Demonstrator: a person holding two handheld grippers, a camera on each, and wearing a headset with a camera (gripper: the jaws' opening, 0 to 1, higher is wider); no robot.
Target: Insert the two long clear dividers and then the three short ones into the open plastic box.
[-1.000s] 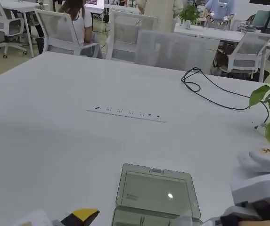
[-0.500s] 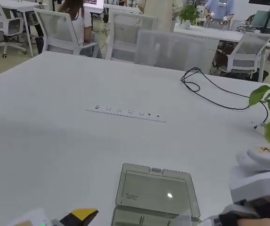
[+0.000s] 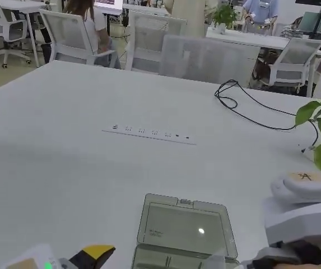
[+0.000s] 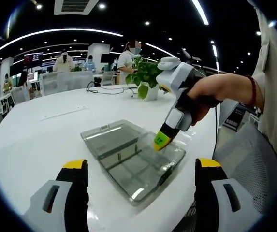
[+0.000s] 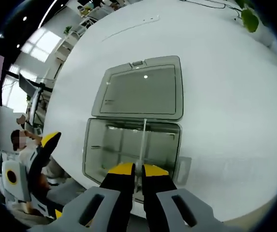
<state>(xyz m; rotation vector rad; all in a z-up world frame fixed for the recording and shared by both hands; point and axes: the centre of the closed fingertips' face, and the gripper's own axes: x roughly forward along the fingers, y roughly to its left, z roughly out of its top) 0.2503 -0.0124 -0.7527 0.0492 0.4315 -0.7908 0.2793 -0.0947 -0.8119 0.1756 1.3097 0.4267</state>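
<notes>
Right gripper (image 5: pixel 138 170): jaws pressed nearly together – thin clear divider (image 5: pixel 142 140) seemingly pinched between them, stood lengthwise down middle of box (image 5: pixel 87 147). Left gripper (image 4: pixel 140 164): jaws spread wide, nothing held, box ahead of them. Lid (image 5: pixel 140 87) laid open flat behind base, on white table (image 3: pixel 65 140).

Risk: divider pushed down askew, end slots missed – thin plastic could be bowed or jammed. Box not braced, so could be slid by push.

Small print (image 5: pixel 108 102) on lid too small to be read. Mark on right gripper's yellow tip (image 4: pixel 160 140) likewise.
</notes>
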